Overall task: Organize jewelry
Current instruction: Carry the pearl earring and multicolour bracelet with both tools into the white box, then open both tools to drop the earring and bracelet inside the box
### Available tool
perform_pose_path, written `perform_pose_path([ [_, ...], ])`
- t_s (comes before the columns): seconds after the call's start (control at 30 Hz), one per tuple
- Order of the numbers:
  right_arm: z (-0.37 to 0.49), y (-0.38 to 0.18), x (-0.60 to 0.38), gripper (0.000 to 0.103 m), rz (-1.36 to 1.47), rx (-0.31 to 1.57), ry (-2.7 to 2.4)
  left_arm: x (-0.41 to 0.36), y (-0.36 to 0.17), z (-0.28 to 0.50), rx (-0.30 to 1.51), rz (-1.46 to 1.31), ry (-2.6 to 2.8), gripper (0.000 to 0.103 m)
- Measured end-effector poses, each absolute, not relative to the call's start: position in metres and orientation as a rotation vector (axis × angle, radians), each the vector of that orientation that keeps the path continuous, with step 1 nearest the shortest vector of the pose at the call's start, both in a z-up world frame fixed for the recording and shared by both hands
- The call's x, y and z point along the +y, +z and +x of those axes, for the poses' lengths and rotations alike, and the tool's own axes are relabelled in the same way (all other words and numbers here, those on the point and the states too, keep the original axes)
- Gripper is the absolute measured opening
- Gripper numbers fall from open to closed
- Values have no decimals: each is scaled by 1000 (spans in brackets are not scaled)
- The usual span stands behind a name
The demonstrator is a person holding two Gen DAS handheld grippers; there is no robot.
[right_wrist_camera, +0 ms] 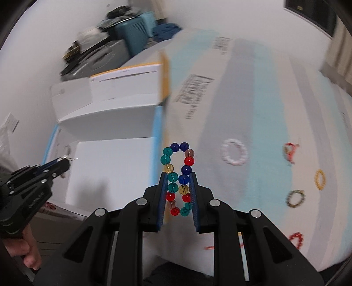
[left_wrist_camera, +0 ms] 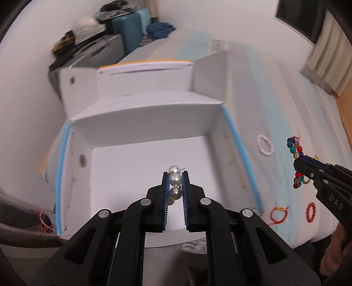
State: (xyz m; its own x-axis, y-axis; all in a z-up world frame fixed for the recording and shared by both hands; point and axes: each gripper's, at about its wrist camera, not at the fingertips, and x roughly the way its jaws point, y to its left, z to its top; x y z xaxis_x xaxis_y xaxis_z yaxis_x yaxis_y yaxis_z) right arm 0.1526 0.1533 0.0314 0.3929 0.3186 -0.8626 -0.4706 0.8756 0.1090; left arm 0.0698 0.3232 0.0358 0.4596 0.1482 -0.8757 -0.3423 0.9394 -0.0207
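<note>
The left gripper [left_wrist_camera: 175,176] is clamping pearls [left_wrist_camera: 175,178] over the box [left_wrist_camera: 151,123]; the right gripper [right_wrist_camera: 177,176] is gripping a bracelet [right_wrist_camera: 178,179].

Background: teal suitcase [left_wrist_camera: 129,26] against the white wall [left_wrist_camera: 28,72], with a blurred pile of dark and white items, maybe clothes [left_wrist_camera: 88,30], stacked on a grey case [left_wrist_camera: 96,55] beside it. Folded blue fabric [left_wrist_camera: 160,29] sits at the bed's far end. Beige curtain [left_wrist_camera: 327,63] and dark window [left_wrist_camera: 308,15] at right, wood floor [left_wrist_camera: 345,123] below them.
</note>
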Motion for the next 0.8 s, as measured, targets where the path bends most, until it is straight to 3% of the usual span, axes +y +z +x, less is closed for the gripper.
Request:
perform_pose_path([
  [0.3,145,-7,229,19,-209,1149,582,383,-2,51,1138,-283,354,10],
  [0.8,156,-73,275,19,-249,1323,559,416,-64,53,1303,-317,400,10],
])
